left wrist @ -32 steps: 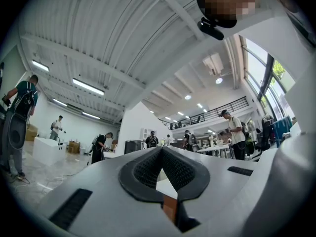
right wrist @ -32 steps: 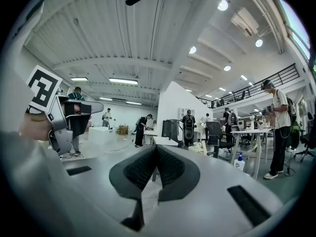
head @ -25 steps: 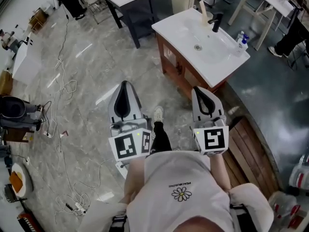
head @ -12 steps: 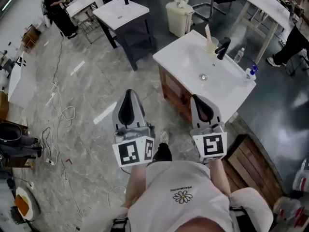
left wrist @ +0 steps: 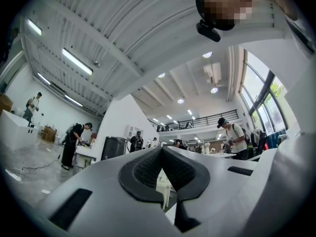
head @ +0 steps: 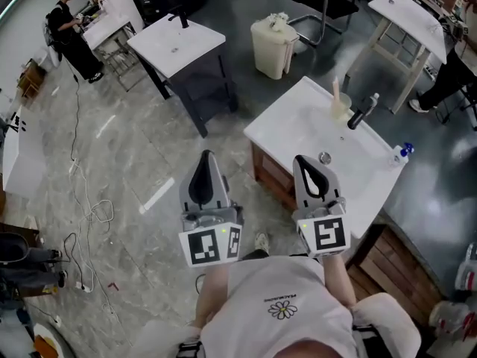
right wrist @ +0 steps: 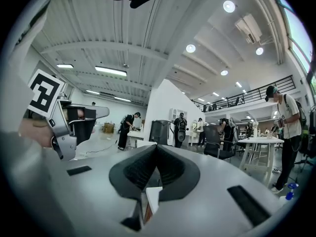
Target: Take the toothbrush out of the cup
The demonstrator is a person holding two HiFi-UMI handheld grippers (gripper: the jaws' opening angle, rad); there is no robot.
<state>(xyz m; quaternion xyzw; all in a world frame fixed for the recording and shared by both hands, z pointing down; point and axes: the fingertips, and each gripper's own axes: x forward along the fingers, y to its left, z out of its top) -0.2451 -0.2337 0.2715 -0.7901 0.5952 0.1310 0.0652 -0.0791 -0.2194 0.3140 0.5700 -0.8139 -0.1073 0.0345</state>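
In the head view, you hold the left hand-held gripper [head: 206, 162] and the right hand-held gripper [head: 305, 166] side by side in front of your chest, both pointing ahead toward the white worktop [head: 283, 125] with its sunken basin. The left one hangs over the floor [head: 127, 162] and the right one shows against the worktop's near edge, so neither is near its target. The cup [head: 340, 109] stands at the far rim of the basin, just beside the black tap [head: 363, 112]. The toothbrush [head: 336, 88] rises upright out of it, its upper end free above the rim, which probably leaves you a clean place to pinch. The task proper has not begun: the brush is in the cup and both tools are well apart from it. In the left gripper view, your jaws press together at their tips with nothing between the dark pads, and they aim out across the room rather than down. The cup cannot be made out there. In the right gripper view, the jaws likewise meet tip to tip and carry nothing, and the left hand-held gripper's marker cube shows at the left edge. I judge that you carry both closed simply for travel. Whichever takes the brush must spread its jaws before reaching it.
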